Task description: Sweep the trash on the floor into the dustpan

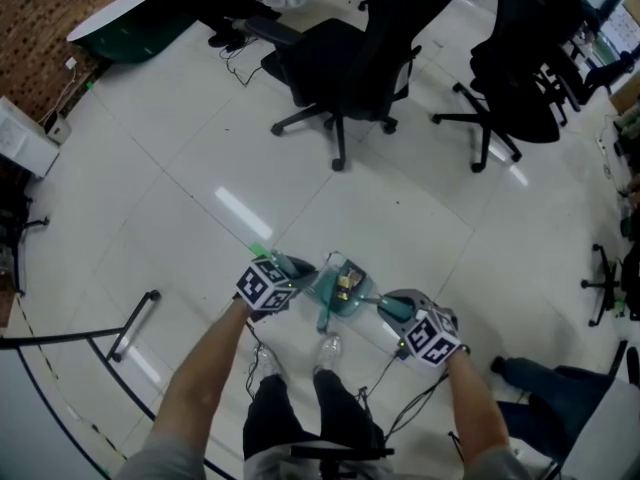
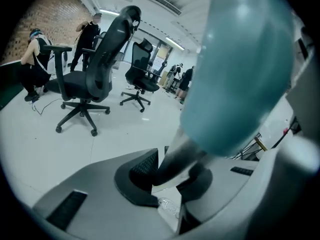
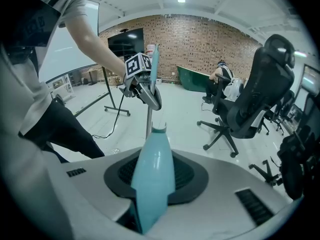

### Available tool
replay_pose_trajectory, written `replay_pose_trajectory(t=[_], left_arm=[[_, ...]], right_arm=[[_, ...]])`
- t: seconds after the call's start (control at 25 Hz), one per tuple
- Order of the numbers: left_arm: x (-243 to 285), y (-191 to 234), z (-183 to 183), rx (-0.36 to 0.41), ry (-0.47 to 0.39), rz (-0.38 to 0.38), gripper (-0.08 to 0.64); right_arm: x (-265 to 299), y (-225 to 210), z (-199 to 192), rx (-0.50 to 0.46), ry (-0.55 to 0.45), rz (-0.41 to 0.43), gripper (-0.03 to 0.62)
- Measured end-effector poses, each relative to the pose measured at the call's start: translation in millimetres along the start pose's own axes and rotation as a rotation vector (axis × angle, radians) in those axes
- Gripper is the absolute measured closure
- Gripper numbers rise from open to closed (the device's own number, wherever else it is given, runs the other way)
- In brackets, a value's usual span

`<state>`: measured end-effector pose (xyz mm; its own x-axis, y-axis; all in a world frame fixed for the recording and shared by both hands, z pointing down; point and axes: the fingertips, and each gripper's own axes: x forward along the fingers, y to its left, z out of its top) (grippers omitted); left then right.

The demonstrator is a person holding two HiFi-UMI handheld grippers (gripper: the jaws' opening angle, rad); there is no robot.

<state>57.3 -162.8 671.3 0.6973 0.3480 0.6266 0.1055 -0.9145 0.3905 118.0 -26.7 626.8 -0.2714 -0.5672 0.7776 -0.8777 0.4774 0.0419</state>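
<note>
A teal dustpan (image 1: 335, 286) sits on the white floor just ahead of my feet, with small yellowish trash (image 1: 347, 282) lying in it. My right gripper (image 1: 392, 309) (image 3: 152, 184) is shut on the dustpan's teal handle (image 3: 152, 174). My left gripper (image 1: 296, 269) (image 2: 170, 184) is shut on the broom's metal pole (image 2: 175, 159), just below its teal top end (image 2: 240, 64). In the right gripper view the pole (image 3: 149, 119) rises behind the dustpan handle to the left gripper (image 3: 145, 86). The broom's head is hidden.
Two black office chairs (image 1: 340, 58) (image 1: 520, 78) stand farther out on the floor. A black stand's foot (image 1: 132, 326) lies at the left, cables run by my shoes (image 1: 327, 349), and another person's shoe (image 1: 520, 373) is at the right. People stand by the brick wall (image 2: 35, 59).
</note>
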Motion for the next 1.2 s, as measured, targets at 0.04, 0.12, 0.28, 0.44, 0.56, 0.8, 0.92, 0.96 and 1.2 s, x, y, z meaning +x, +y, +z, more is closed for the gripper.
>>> replay_pose_trajectory(t=[0.04,0.12,0.28,0.44,0.56,0.8,0.92,0.96,1.2], left_arm=[[-4,1,1,-0.002,0.001,0.008,0.522],[-12,5,5,-0.002,0.004,0.031,0.522],[-29,15,22,0.024,-0.008,0.08,0.522],[-30,38,40,0.073,-0.03,0.124,0.522],[-13,56,46,0.116,-0.017,0.129,0.522],[36,57,45,0.151,0.026,0.057,0.518],[52,37,44,0.145,0.035,-0.025,0.518],[55,30,43,0.142,0.04,-0.054,0.518],[57,3,46,0.137,0.064,-0.144,0.52]], right_arm=[[-1,0,-2,0.008,-0.004,-0.002,0.488],[-2,1,-5,0.006,-0.003,0.005,0.488],[-5,0,-9,-0.001,-0.001,0.012,0.488],[-4,1,-11,0.005,-0.002,0.01,0.488],[-2,4,-8,0.023,-0.007,0.007,0.488],[-1,3,-5,0.045,-0.003,0.01,0.488],[-3,0,-9,0.082,-0.011,0.001,0.488],[-3,-1,-10,0.079,-0.009,0.006,0.488],[-6,-11,-16,0.076,-0.012,0.015,0.488]])
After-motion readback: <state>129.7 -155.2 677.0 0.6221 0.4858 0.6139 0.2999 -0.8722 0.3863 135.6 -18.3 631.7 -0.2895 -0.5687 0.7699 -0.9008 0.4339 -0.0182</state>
